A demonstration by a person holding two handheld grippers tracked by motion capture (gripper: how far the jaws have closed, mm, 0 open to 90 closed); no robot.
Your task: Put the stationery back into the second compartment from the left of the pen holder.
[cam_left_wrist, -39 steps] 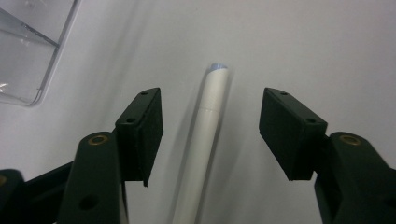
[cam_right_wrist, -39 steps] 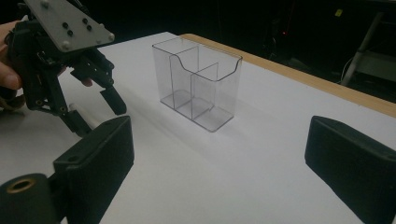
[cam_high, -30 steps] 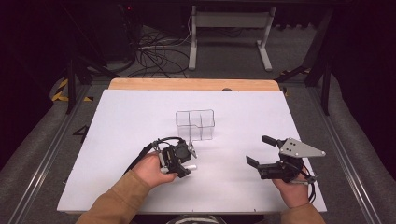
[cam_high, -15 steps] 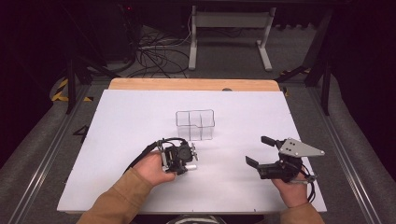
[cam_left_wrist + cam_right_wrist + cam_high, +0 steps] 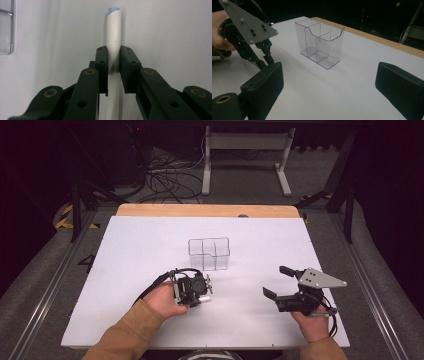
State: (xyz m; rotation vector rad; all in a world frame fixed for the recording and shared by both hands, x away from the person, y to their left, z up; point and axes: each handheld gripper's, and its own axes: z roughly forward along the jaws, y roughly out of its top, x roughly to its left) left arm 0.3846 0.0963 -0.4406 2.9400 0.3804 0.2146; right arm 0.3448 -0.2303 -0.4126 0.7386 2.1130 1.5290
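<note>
White pen (image 5: 113,45) clamped between left gripper (image 5: 113,62) jaws; clear organizer (image 5: 209,253) mid-table

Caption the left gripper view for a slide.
Left claw shut on a white pen over the white table, clear organizer at the edge.

2 grippers (image 5: 192,290) (image 5: 278,281) flank a clear organizer (image 5: 209,253).

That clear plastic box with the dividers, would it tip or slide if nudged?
The clear plastic box looks thin-walled and empty, so probably light and apt to slide on the smooth white table. It stands tall on a narrow base, so a high push may well tip it.
</note>
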